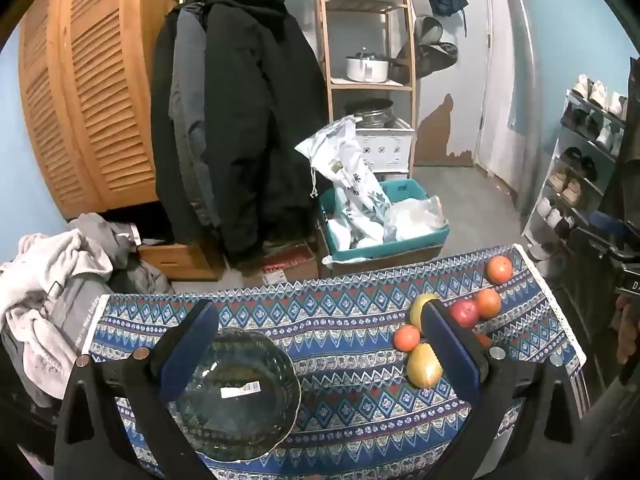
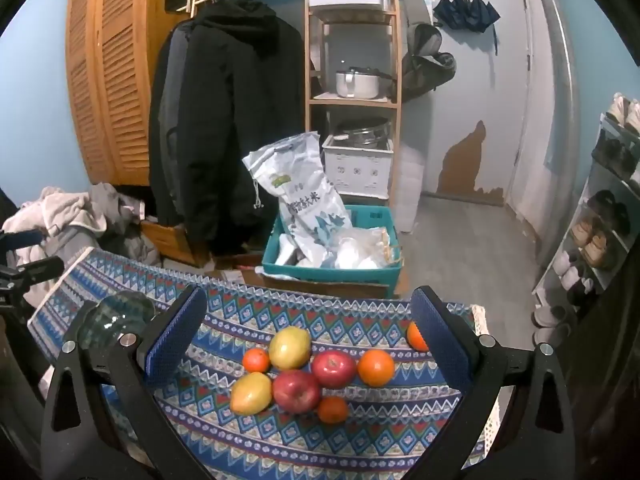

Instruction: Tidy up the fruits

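Left wrist view: left gripper [image 1: 316, 344] spread wide, holding nothing, above glass bowl [image 1: 236, 396] on patterned tablecloth [image 1: 344, 320].
Right gripper [image 2: 316, 336]: fingers apart, holding nothing.
Fruit: two apples [image 2: 296, 390], mangoes [image 2: 290, 347], oranges [image 2: 376, 367] clustered right of bowl.

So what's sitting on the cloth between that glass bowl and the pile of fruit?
Nothing: the left wrist view shows only bare patterned tablecloth between the glass bowl and the nearest fruit, a yellow mango.

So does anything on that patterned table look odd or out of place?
Mostly that the clear glass bowl sits empty, a barcode sticker still on it, while the red apples, yellow mangoes and oranges lie loose on the blue patterned tablecloth. Nothing is spilled or damaged.
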Motion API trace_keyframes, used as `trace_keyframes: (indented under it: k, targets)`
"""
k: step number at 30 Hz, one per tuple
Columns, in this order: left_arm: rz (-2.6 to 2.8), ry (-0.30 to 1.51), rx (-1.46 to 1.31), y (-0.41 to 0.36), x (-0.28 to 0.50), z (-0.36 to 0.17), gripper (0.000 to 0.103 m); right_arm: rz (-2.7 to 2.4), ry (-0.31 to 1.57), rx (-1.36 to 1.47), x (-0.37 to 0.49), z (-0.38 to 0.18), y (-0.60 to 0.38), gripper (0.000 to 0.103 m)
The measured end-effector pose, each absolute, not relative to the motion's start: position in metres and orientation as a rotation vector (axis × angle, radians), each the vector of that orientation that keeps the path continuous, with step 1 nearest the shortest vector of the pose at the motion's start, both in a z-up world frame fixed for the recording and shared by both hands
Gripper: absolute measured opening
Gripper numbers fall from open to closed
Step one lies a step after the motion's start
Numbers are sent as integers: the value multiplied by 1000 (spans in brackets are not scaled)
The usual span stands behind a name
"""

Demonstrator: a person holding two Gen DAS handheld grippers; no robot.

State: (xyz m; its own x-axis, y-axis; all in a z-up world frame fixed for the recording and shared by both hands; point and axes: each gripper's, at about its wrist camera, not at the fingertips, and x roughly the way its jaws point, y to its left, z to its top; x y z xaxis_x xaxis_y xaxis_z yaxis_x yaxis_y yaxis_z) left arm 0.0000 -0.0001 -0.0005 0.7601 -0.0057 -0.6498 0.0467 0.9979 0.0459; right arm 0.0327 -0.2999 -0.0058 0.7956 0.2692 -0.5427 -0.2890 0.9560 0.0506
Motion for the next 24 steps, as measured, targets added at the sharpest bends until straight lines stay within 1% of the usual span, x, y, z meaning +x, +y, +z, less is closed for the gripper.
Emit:
trace_keyframes:
  k: [19,24]
  targets:
    - [-32,703,57,-1,-3,9,102,309,577,-35,32,-4,-296,100]
    - [-38,703,57,0,-2,4,102,312,577,-38,33,-5,-295,100]
